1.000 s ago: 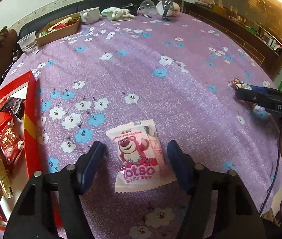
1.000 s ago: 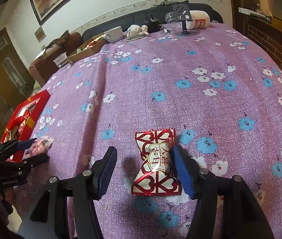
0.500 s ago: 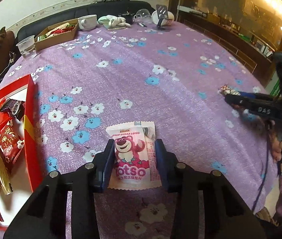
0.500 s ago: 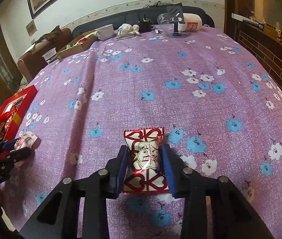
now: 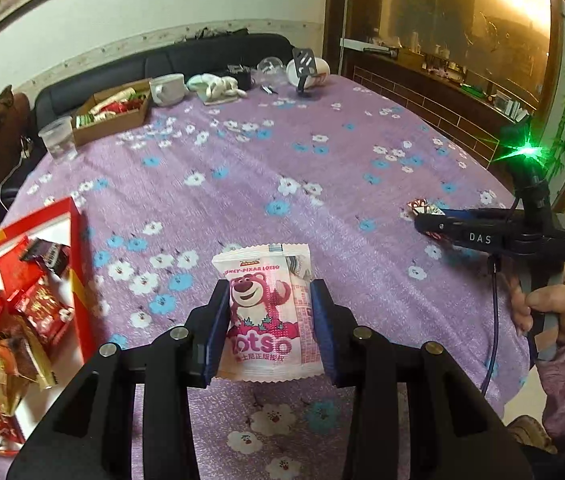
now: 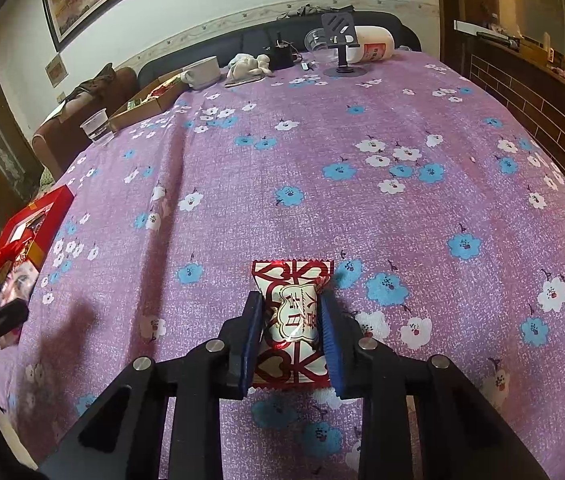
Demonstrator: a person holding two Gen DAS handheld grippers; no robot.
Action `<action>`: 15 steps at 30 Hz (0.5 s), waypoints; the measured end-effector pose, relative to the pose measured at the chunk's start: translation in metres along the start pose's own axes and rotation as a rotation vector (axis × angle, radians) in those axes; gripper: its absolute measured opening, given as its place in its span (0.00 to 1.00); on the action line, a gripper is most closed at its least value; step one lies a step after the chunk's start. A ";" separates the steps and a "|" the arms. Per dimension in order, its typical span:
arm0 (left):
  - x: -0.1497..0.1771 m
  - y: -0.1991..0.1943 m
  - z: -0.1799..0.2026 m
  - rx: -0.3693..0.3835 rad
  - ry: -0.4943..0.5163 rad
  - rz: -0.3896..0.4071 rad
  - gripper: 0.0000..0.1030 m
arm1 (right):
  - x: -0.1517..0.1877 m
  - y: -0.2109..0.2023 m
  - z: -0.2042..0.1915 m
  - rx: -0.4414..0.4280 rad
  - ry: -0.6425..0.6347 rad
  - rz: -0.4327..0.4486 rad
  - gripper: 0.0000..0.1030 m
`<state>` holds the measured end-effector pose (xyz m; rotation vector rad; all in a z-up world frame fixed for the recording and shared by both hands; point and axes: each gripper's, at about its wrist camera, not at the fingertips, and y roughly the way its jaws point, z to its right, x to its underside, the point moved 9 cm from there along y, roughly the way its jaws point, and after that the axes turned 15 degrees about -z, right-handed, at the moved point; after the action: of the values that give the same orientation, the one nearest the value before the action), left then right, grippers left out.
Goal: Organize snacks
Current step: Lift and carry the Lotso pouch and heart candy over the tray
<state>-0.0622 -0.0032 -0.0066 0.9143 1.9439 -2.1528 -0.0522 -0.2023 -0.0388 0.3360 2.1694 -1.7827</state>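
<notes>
— On the purple flowered surface (image 5: 322,168), what does the left wrist view give that the right one lacks?
— It looks into the open red cardboard box (image 5: 78,264) at the left edge, where red and gold wrapped snacks (image 5: 38,312) lie heaped. It also shows the left gripper (image 5: 270,324) clamped on the pink-and-white bear-print snack packet (image 5: 266,312), held upright just above the cloth.
— And the right wrist view?
— That one shows the right gripper (image 6: 292,332) closed on the red-and-white heart-patterned candy wrapper (image 6: 292,316). The red box (image 6: 30,228) appears far left, its contents too small to read.
— Any other containers?
— A brown cardboard tray (image 5: 114,114) of mixed packets sits at the far side, beside a white ceramic mug (image 5: 168,88) and a clear plastic cup (image 5: 58,142); whether the cup holds anything, I cannot tell.
</notes>
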 end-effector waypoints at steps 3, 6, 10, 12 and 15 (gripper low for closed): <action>-0.001 -0.005 -0.001 -0.022 0.001 0.022 0.36 | 0.000 0.000 0.000 0.011 -0.004 -0.002 0.28; 0.000 -0.009 -0.004 -0.033 -0.006 0.036 0.36 | 0.001 0.001 -0.001 0.018 -0.005 -0.003 0.28; 0.001 -0.013 -0.009 -0.045 -0.011 0.047 0.36 | 0.000 0.001 -0.003 0.041 -0.014 -0.005 0.28; 0.001 -0.015 -0.010 -0.050 -0.011 0.052 0.36 | 0.000 0.002 -0.003 0.048 -0.017 -0.006 0.28; 0.002 -0.016 -0.013 -0.052 -0.018 0.055 0.36 | 0.000 0.002 -0.004 0.053 -0.018 -0.007 0.28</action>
<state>-0.0664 0.0125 0.0062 0.9245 1.9336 -2.0635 -0.0522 -0.1985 -0.0398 0.3242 2.1169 -1.8421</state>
